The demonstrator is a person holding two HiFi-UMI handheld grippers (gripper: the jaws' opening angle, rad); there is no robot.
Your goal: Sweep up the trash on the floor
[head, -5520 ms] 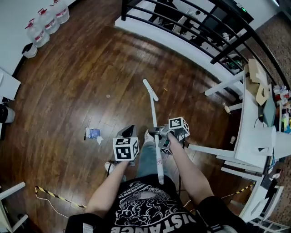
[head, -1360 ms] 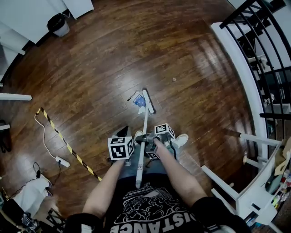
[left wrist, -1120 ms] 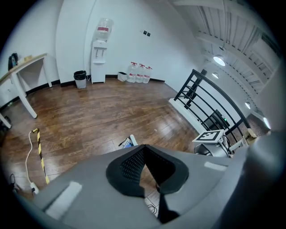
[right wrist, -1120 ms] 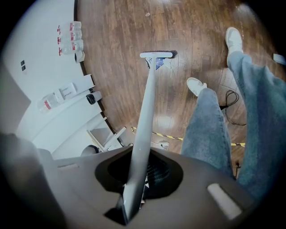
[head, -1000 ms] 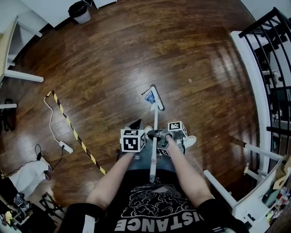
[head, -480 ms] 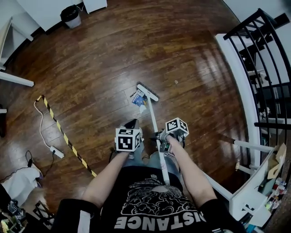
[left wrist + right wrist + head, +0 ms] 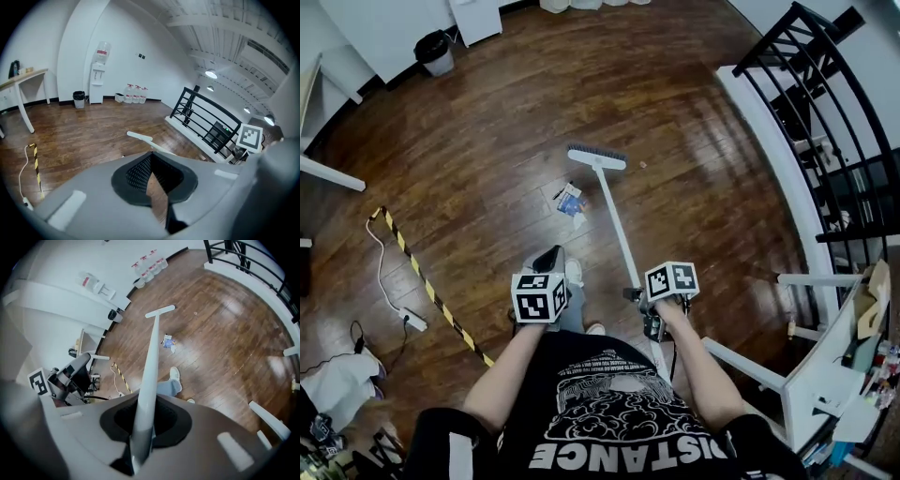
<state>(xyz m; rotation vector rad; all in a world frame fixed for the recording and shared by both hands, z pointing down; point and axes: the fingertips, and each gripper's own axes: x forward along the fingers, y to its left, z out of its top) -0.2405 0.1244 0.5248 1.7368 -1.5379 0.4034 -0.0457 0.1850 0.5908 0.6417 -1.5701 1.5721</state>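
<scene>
Wood floor (image 7: pixel 487 141), dark brown and glossy. White-shafted broom (image 7: pixel 614 220) slanting up from the right gripper (image 7: pixel 645 302), with the head flat on the boards well ahead of the shoe (image 7: pixel 573 272). Both jaws of the right gripper pinched tight on the shaft near its upper end, plain in the right gripper view. Trash (image 7: pixel 569 200), blue and white scraps, lying left of the shaft and a little nearer than the head, close to the bristles but not touching. Small crumb (image 7: pixel 642 165) just right of the head. Held low beside the leg, the left gripper (image 7: pixel 547 262): tips together, nothing between them, clear of the broom. Striped tape (image 7: pixel 431 295) off to the left.
</scene>
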